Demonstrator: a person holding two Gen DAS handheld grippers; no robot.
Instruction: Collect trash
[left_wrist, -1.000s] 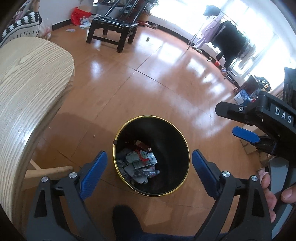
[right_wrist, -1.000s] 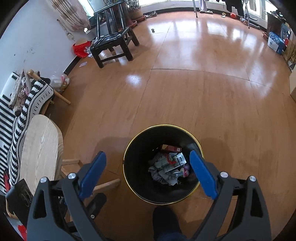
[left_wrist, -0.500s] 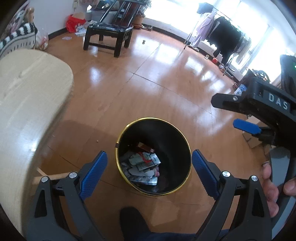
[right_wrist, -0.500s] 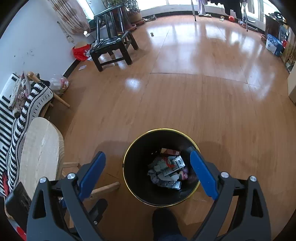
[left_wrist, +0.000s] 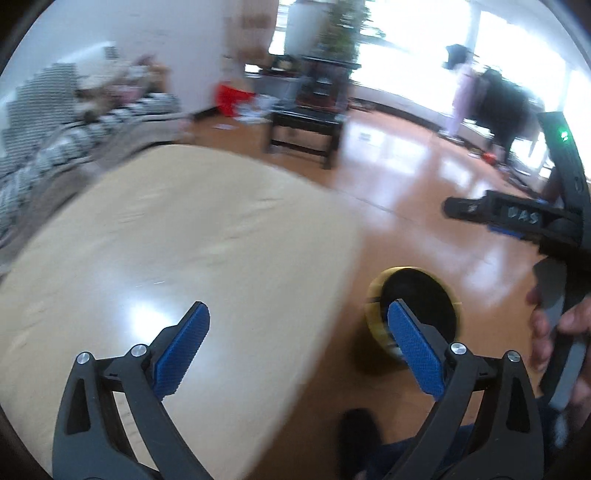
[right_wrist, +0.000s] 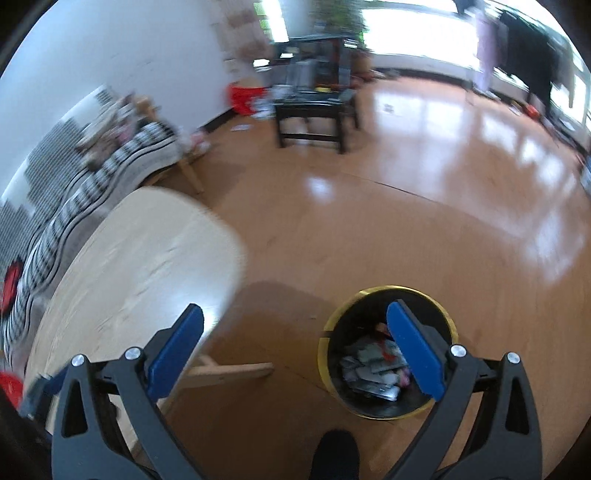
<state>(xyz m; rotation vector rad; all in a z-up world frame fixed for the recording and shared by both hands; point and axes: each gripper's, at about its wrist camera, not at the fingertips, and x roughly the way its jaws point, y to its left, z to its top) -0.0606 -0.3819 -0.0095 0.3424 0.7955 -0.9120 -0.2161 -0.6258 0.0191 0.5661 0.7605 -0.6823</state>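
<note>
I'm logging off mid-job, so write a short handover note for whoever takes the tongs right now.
Left tongs: open, nothing held, over the edge of the wooden table.
Right tongs: open, nothing held, over the floor between the table and the bin.
Trash bin: black with a gold rim, on the floor right of the table; wrappers and paper scraps lie inside.
Done: some trash is in the bin.
Left: the visible tabletop shows no trash, though the frames are blurred. Check the red item at the table's far left and the litter near the dark chair.

Home living room: striped sofa (right_wrist: 92, 173), dark chair (right_wrist: 314, 118), wood floor (right_wrist: 424, 221).
</note>
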